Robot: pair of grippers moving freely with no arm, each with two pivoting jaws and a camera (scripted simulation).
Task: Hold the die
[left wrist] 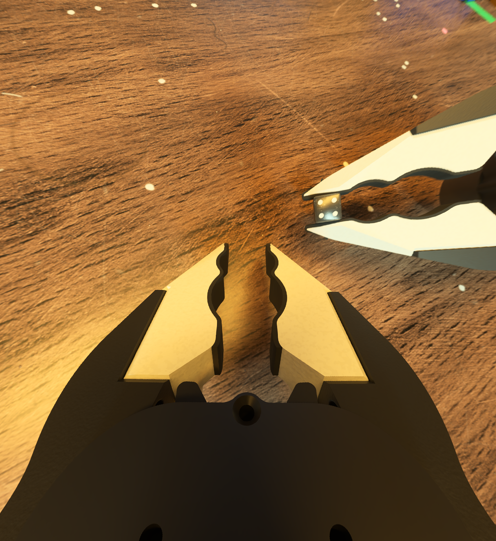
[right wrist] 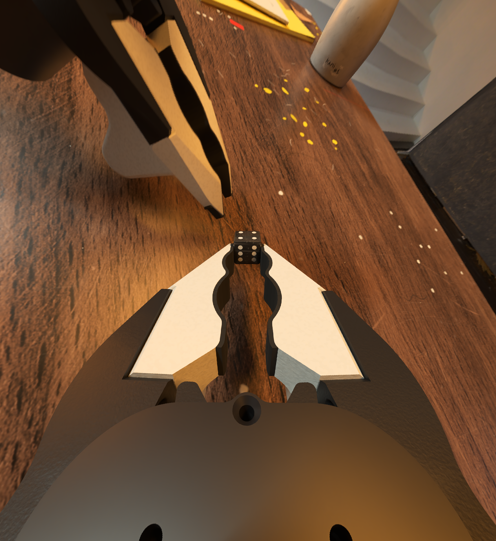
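Right wrist view shows the right gripper at frame centre pinching a black die between its fingertips above a scratched wooden table, while the left gripper, upper left, hangs slightly parted and empty.

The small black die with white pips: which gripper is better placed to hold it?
Right. The right gripper already has the small black die with white pips pinched between its fingertips; the left gripper is open, empty, off to the side.
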